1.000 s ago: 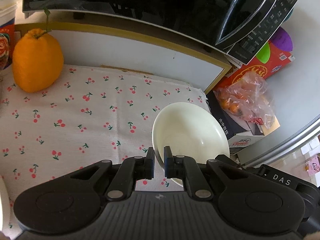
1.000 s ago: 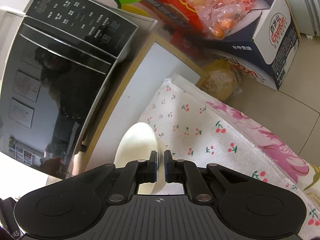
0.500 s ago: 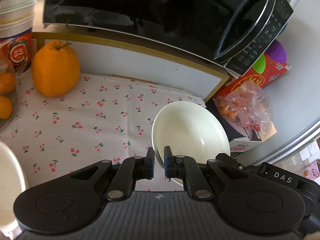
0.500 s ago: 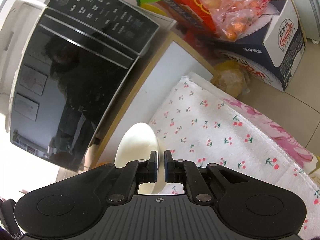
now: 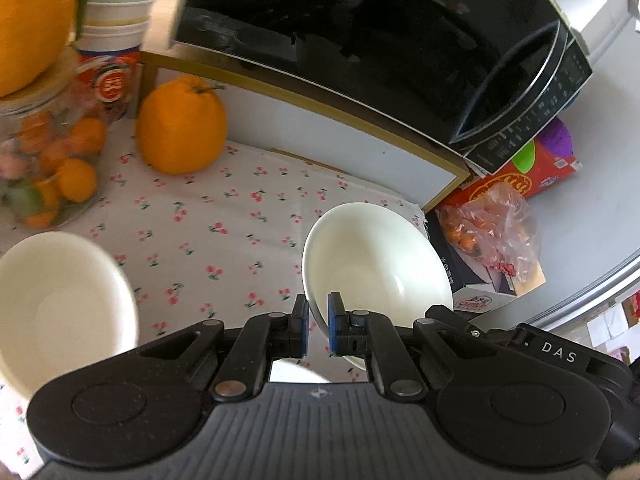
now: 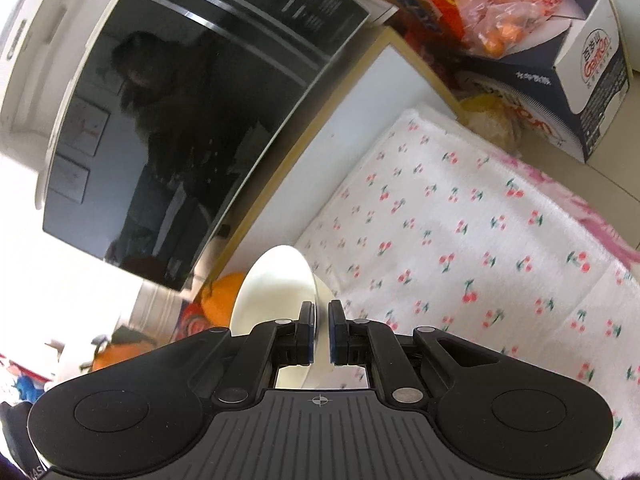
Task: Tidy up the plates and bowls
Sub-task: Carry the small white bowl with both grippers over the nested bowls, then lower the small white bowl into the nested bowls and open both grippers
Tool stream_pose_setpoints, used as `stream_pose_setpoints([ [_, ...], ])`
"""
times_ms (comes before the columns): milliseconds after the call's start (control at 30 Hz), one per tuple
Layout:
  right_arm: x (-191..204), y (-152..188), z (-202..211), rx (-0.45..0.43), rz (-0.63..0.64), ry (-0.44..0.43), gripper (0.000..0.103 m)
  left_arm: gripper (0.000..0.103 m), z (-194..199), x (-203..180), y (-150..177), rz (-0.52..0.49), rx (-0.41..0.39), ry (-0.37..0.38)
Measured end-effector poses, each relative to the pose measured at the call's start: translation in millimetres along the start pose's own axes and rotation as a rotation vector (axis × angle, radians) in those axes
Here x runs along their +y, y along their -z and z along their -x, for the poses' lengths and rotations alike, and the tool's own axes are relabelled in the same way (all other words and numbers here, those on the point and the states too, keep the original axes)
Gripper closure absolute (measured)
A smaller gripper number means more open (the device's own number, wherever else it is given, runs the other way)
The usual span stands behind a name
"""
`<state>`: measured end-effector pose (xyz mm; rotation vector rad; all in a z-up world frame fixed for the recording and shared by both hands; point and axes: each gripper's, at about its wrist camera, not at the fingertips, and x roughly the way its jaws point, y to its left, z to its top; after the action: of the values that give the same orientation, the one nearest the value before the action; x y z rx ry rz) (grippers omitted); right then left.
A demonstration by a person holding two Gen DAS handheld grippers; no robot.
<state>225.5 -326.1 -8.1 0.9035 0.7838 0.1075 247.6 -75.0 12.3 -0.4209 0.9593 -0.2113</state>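
My left gripper (image 5: 318,326) is shut on the rim of a cream white bowl (image 5: 380,264), held tilted above the cherry-print cloth (image 5: 224,232). A second white bowl (image 5: 60,308) shows at the lower left of the left wrist view. My right gripper (image 6: 319,334) is shut on the rim of a white bowl (image 6: 276,292), held on edge above the cloth (image 6: 460,248) near the microwave (image 6: 192,120).
A black microwave (image 5: 380,40) sits on a white shelf behind the cloth. A large orange (image 5: 180,124), a jar of small oranges (image 5: 48,160) and stacked cups (image 5: 116,28) stand at the left. A box with bagged fruit (image 5: 492,232) lies right of the cloth.
Both grippers have moved left along the cloth with their bowls. The jar, cups and a second bowl have come into the left wrist view.
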Motion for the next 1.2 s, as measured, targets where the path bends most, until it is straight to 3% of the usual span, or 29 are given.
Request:
stream_pose_setpoints([
  [700,71,55,-16,0.147,0.106,-0.085,0.094,0.095,71,74,14,0.178,-0.084,-0.015],
  [1200,95,101,-50,0.225,0.17,-0.055,0.094,0.095,91,107,18,0.134,-0.117,-0.138],
])
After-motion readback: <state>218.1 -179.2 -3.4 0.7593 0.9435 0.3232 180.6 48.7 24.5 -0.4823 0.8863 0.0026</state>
